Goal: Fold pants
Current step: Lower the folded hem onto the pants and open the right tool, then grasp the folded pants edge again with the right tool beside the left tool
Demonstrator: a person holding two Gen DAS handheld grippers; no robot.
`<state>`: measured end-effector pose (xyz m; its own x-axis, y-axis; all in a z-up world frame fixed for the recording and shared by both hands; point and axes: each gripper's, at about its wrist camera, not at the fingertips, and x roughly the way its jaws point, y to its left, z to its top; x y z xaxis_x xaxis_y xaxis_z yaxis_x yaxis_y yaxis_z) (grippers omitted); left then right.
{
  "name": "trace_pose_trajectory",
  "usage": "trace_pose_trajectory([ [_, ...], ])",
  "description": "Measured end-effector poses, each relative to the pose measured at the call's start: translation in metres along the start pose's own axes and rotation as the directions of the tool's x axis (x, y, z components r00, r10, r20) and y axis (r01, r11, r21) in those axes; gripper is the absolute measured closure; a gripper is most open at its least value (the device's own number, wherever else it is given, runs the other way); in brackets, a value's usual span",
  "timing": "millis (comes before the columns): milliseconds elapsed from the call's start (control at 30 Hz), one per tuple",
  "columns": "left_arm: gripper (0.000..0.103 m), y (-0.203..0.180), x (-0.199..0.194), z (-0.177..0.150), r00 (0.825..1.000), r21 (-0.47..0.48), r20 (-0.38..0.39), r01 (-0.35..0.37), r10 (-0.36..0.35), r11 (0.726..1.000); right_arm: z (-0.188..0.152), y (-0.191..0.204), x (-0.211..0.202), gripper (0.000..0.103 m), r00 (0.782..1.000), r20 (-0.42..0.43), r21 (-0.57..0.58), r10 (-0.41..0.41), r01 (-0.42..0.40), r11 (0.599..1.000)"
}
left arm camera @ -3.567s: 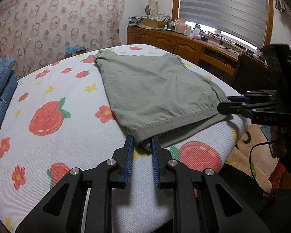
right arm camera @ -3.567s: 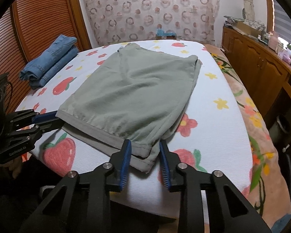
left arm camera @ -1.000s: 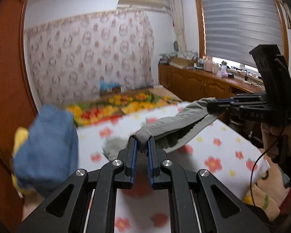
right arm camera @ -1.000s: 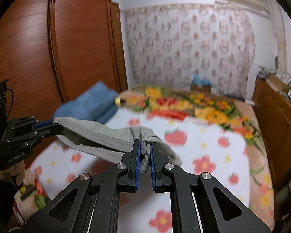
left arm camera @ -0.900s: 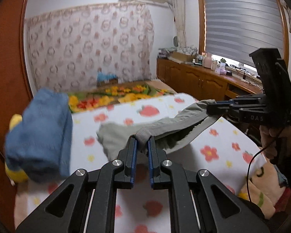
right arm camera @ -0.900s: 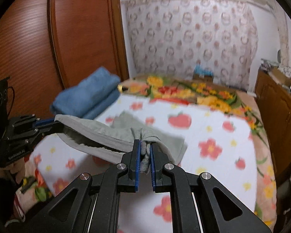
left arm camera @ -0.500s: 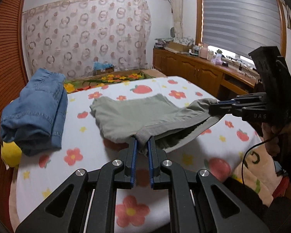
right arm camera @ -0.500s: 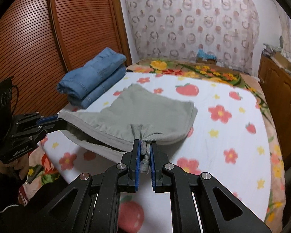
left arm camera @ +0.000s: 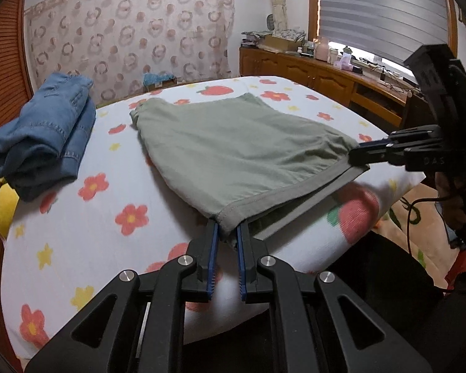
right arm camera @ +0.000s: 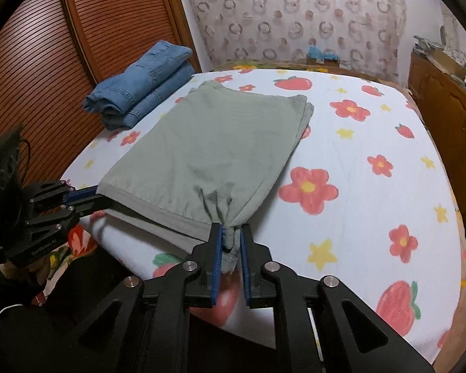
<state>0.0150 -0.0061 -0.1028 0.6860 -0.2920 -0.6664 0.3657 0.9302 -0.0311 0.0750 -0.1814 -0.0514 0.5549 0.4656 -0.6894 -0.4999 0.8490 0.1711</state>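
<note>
**Both corners at the near edge, pants running away from us**

Left wrist view: our left gripper has its jaws pinched on the near-left corner of the green pants, the cloth caught right at the fingertips. From that corner the hem runs toward 2 o'clock to the right gripper, which reaches in from 3 o'clock. The pants spread away toward 12 o'clock over the bed, long axis pointing from us to the far end. Folded jeans lie well apart at 10 o'clock.

Right wrist view: our right gripper has the near-right corner bunched between its jaws. They have just been opening a little, yet the cloth is wedged between the pads and we judge it held. The left gripper meets the other corner at 9 o'clock. The pants lie flat on the bed toward 12 o'clock, the jeans near their far-left edge.

We judge the coming fold turns on this: each hand holds one end of the near hem, neither nearer, so the pair must move together along the long axis.
</note>
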Motion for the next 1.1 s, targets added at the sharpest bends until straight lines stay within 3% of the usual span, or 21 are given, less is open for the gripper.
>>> trace_pose_trajectory([
  [233, 0.092, 0.003, 0.005, -0.005, 1.000, -0.020, -0.021, 0.002, -0.002, 1.000, 0.005, 0.006, -0.014, 0.085, 0.998, 0.035, -0.010, -0.058, 0.058, 0.998],
  [433, 0.091, 0.004, 0.008, -0.008, 1.000, -0.035, -0.027, 0.008, -0.008, 0.999, 0.007, 0.003, -0.011, 0.084, 0.998, 0.040, 0.019, -0.056, 0.055, 0.998],
  [567, 0.091, 0.005, 0.008, -0.008, 1.000, -0.038, -0.025, 0.011, -0.012, 0.999, 0.003, 0.006, 0.006, 0.067, 0.997, 0.018, 0.035, -0.073, 0.072, 0.997],
  [1100, 0.091, 0.007, 0.008, -0.010, 1.000, -0.050, -0.014, 0.018, -0.019, 0.999, -0.008, 0.013, 0.029, 0.066, 0.996, -0.042, 0.029, -0.076, 0.078, 0.997],
])
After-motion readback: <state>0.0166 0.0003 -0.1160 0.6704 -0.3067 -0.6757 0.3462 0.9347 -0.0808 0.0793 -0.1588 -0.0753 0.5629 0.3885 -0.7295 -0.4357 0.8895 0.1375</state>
